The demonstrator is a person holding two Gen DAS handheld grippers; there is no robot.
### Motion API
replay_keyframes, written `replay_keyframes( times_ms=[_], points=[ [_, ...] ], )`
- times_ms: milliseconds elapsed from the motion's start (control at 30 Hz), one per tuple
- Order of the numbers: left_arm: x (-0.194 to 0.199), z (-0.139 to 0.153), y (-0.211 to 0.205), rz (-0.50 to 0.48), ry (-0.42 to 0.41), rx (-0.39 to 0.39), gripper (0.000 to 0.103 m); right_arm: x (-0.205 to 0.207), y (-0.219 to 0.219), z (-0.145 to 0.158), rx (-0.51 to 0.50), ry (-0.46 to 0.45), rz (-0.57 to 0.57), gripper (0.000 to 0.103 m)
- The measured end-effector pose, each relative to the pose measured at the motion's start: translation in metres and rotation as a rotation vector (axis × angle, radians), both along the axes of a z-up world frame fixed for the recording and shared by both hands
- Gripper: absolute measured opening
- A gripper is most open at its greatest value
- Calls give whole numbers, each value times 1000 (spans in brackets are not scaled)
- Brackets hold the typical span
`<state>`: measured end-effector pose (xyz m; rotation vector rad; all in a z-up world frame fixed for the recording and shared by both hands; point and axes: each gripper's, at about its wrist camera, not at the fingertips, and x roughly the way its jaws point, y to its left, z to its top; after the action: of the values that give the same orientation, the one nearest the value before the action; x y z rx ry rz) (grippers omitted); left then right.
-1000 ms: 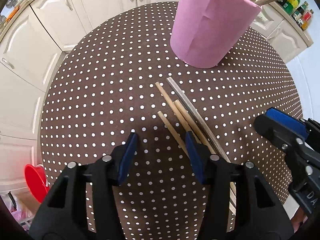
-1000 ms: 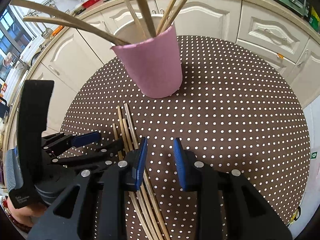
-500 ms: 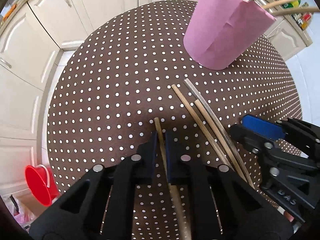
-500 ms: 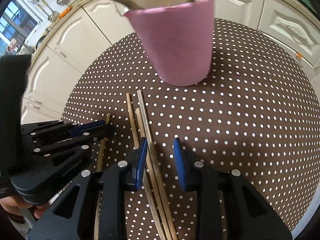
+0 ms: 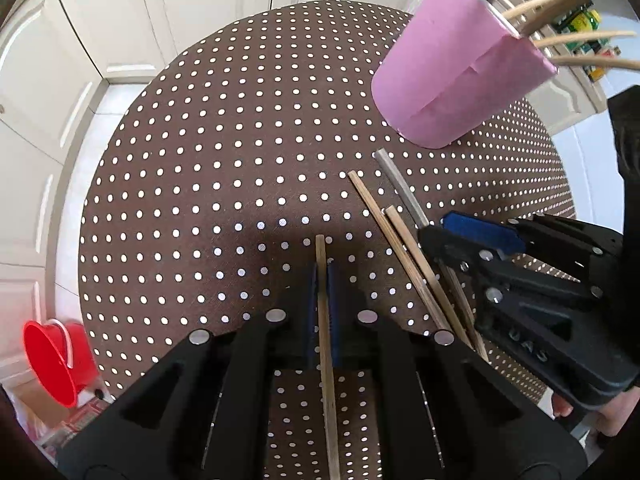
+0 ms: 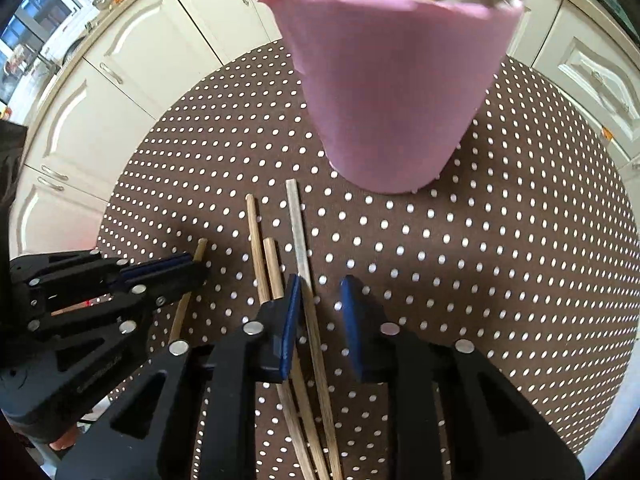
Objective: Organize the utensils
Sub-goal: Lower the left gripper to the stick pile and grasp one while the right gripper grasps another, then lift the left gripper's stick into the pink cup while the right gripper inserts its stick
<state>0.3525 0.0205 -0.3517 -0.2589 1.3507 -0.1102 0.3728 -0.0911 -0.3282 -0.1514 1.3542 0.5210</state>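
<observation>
Round bench under a brown cloth with white dots, white kitchen cabinets around it. A pink cup stands toward the far side of the bench, holding several wooden utensils that fan out above its rim.

Left gripper points steeply down at the cloth. Its blue-padded fingers are clamped on a single wooden stick, having just finished closing. The stick runs between the pads toward the camera, its far tip poking out just beyond the fingers. From the right wrist view, this same stick lies apart from the others, to their left, with the left gripper over it.

Right gripper also points down, beside the left one. Its fingers have just been narrowing and stand part-open, with a gap showing between the pads. A pale flat stick passes between them, close against the left pad; the right pad is clear of it. Whether the left pad truly presses the stick cannot be told.

Two more wooden sticks lie side by side just left of the pale one, outside the right fingers, roughly parallel, far ends toward the cup. All three loose sticks bunch together under the gripper nearer the camera.

A red bucket sits on the floor below the bench edge. Part of a hand shows behind the right gripper in the left wrist view.
</observation>
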Motion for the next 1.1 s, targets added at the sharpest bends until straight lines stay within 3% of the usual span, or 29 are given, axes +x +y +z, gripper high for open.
replay_keyframes(
  times_ms=[167, 400, 667, 1100],
  points=[
    [-2, 5, 9, 14, -6, -20, 5, 10, 12, -2, -36, 9, -1, 6],
    [-5, 25, 6, -1, -39, -26, 5, 14, -2, 1, 25, 24, -15, 4],
    [-6, 71, -7, -36, -130, -54, 5, -3, -24, 49, 148, -55, -37, 4],
    [-14, 168, -40, -128, -332, -56, 5, -34, -68, 139, 263, -238, -60, 4]
  ],
)
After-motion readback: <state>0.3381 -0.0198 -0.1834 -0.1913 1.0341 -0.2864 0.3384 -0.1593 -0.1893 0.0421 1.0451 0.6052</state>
